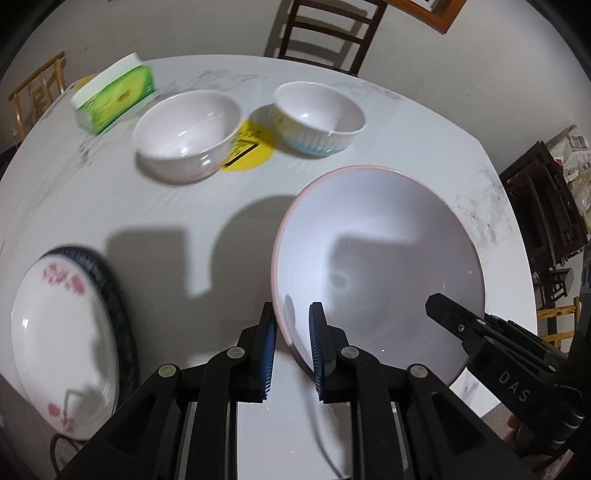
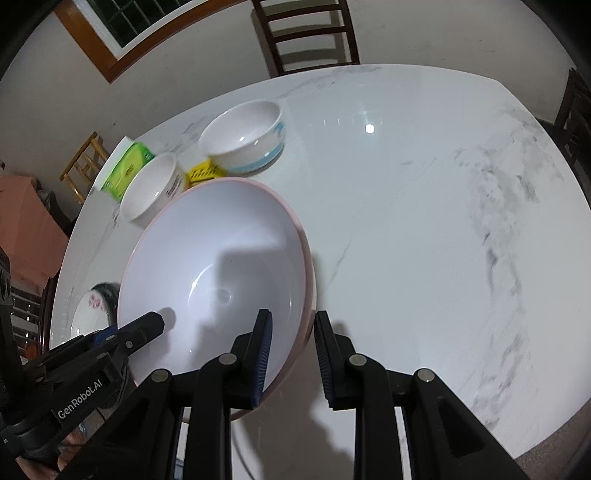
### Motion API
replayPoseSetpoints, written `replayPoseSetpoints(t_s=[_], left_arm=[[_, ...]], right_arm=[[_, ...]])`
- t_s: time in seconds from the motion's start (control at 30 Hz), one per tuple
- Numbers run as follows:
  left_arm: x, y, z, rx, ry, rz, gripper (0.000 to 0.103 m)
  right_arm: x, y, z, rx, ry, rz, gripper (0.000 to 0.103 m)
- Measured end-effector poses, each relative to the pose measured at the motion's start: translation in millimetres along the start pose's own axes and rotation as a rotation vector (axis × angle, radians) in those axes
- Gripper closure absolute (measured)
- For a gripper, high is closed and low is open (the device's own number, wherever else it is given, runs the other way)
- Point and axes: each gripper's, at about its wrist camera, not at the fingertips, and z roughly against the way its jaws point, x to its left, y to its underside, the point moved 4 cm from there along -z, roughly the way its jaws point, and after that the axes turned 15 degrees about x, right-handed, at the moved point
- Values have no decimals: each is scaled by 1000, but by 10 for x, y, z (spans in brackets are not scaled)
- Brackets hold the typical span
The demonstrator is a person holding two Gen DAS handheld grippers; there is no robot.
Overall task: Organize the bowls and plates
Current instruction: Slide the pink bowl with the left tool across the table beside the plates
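A large white bowl with a pink rim point(image 1: 380, 254) is held above the white marble table point(image 1: 184, 206). My left gripper point(image 1: 293, 349) straddles its near-left rim, one finger inside and one outside, jaws a little apart. My right gripper point(image 2: 291, 356) straddles the bowl's point(image 2: 218, 266) near-right rim the same way. Each gripper shows in the other's view, the right one point(image 1: 480, 332) and the left one point(image 2: 122, 336). Two smaller white bowls point(image 1: 186, 134) point(image 1: 319, 118) stand at the back. A flowered white plate point(image 1: 62, 336) lies on a dark-rimmed plate at the left.
A green tissue box point(image 1: 114, 94) sits at the back left, and a yellow round mat point(image 1: 247, 147) lies between the small bowls. Dark wooden chairs point(image 1: 325, 33) stand behind the table. The table's right part point(image 2: 443, 221) is bare marble.
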Motion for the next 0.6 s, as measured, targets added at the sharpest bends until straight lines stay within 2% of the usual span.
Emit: replayPoseSetpoints(t_s=[0.37, 0.6], left_arm=[[295, 342, 34, -1, 7, 16, 89], [375, 487, -8, 15, 16, 22, 89]], right_arm=[[244, 384, -168, 27, -3, 3, 79], [281, 498, -236, 41, 3, 2, 79]])
